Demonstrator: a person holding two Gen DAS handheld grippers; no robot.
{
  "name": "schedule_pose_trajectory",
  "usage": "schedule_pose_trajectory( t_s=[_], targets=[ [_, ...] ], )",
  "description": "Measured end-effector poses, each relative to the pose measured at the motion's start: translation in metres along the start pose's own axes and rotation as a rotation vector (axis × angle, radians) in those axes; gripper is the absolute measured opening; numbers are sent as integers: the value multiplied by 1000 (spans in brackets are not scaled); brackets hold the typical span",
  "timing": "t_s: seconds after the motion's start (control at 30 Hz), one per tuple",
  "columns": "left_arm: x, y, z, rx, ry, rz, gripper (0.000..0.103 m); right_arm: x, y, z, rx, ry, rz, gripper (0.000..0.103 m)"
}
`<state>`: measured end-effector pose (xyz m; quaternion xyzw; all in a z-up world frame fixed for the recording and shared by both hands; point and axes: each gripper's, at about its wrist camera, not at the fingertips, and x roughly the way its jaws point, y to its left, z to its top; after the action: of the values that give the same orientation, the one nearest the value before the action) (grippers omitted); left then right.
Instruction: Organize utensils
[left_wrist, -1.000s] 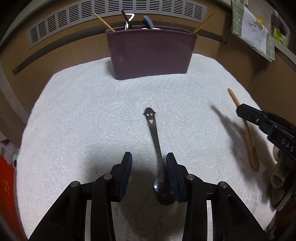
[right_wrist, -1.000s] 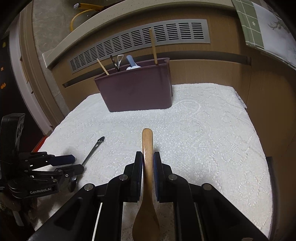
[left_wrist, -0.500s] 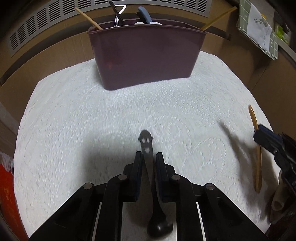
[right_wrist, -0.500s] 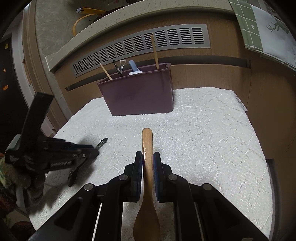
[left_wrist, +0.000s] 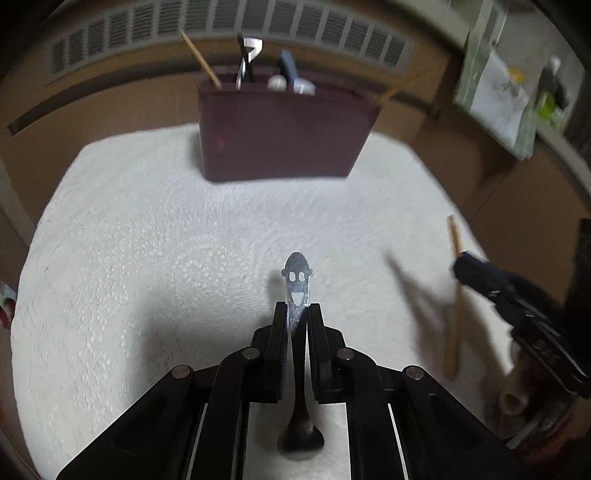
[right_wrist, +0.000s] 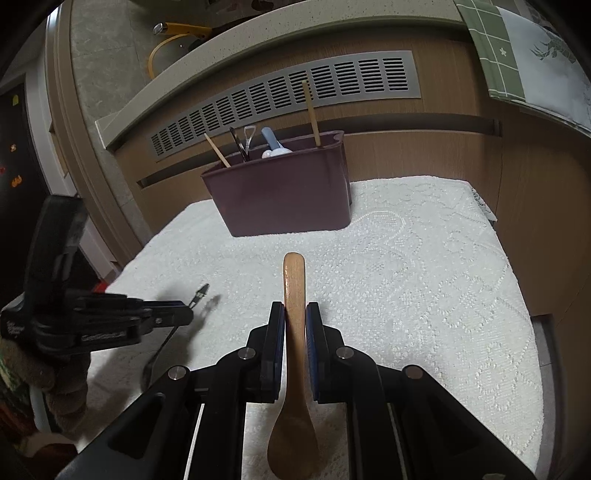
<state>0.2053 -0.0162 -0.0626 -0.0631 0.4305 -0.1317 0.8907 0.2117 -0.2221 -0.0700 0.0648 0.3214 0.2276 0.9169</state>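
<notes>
1. Holding two utensils at once: my left gripper (left_wrist: 296, 314) has its fingers (left_wrist: 279, 332) closed on the handle of the metal spoon (left_wrist: 297, 284), whose smiley-face end sticks out ahead while the bowl hangs back under the gripper.
2. My right gripper (right_wrist: 294, 314) has its fingers closed on the wooden spoon (right_wrist: 293, 280) in the same way, handle forward and bowl trailing toward the camera.
3. Both spoons look lifted clear of the white lace cloth (right_wrist: 424, 277) on the table, though from the left wrist view the blur makes that hard to confirm for the metal one.
4. Ahead of both grippers stands the maroon holder (right_wrist: 284, 195), at the far edge of the cloth, against the wooden panel with the vent grille (right_wrist: 288, 96).
5. It already carries several items: two wooden sticks, a dark metal tool and a blue-and-white handled piece, so I judge part of the sorting is done.
6. What I judge is left: carry these two spoons over the rim and drop them in. I see no other loose utensil on the cloth, but the near corners are hidden by the grippers.
</notes>
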Motion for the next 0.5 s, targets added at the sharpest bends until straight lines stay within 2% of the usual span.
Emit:
schedule_pose_trajectory(
  t_s=[0.1,0.2,0.23,0.27,0.5],
  targets=[
    [-30,-2,-2,-25,-80,-48,10,-8,2,5,18,-9,19,11],
    [-52,0,0,-26,-148,-62,10,-16,8,10,10,-20,21,11],
    [-57,0,1,-27,-163,-65,6,-19,12,11,-2,-24,15,11],
    [-61,2,1,-28,-177,-66,1,-20,14,12,-12,-27,11,11],
    [-73,10,0,-37,-213,-68,1,-30,32,20,-72,-41,-6,11]
  ],
)
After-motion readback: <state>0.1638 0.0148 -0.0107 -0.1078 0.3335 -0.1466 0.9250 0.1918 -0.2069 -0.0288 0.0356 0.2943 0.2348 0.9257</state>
